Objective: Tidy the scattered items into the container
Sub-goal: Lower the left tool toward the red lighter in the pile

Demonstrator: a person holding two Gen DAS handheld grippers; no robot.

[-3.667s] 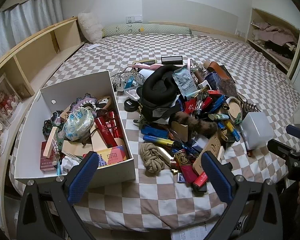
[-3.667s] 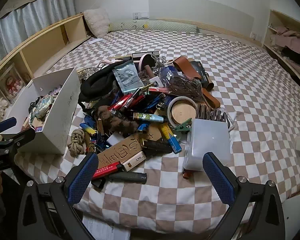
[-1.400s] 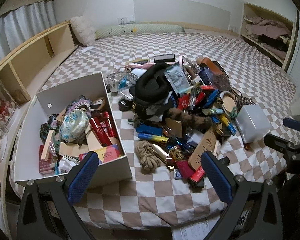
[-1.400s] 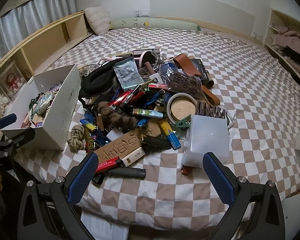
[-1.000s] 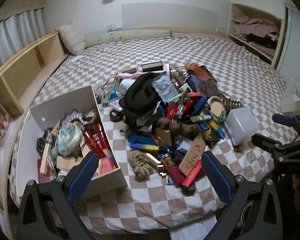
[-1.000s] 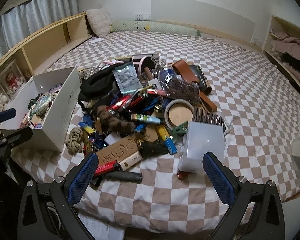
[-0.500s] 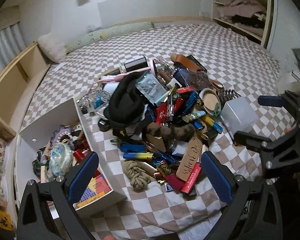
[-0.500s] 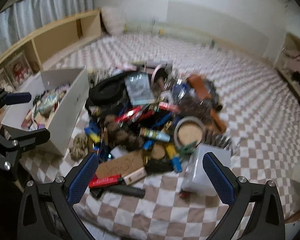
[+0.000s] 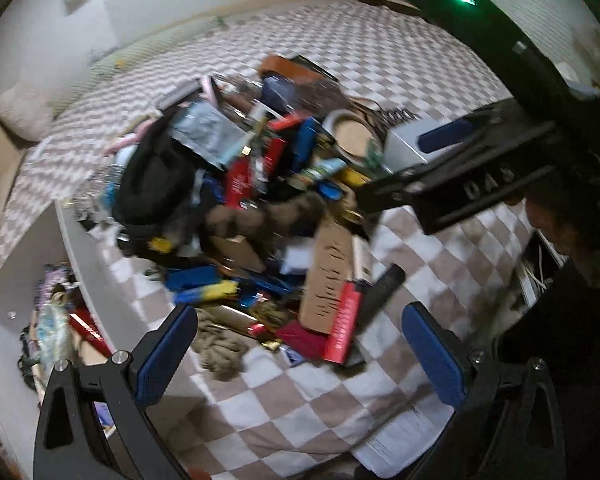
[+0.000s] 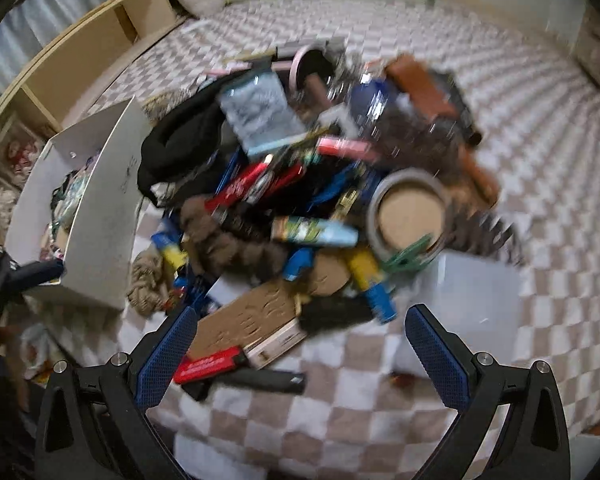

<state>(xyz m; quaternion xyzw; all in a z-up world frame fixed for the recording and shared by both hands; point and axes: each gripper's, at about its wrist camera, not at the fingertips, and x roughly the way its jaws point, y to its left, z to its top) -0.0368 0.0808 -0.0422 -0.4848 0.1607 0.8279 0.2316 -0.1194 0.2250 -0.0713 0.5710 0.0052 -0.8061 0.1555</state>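
1. Both tools empty: left gripper (image 9: 300, 354) and right gripper (image 10: 302, 354) spread wide.
2. Pile (image 10: 300, 200) near bed's front edge; white box (image 10: 100, 216) at its left.
3. Red tube (image 10: 210, 365) lies just ahead of the right gripper, long axis crosswise; right likely nearer.

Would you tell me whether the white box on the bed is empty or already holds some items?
Partly filled: the open-topped white box shows red and patterned things inside, its far end bare.

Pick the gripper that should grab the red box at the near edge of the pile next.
Probably right. The right gripper is open, with the red box beside its left finger. The left gripper, also open, sits nearer the white container and the rope bundle.
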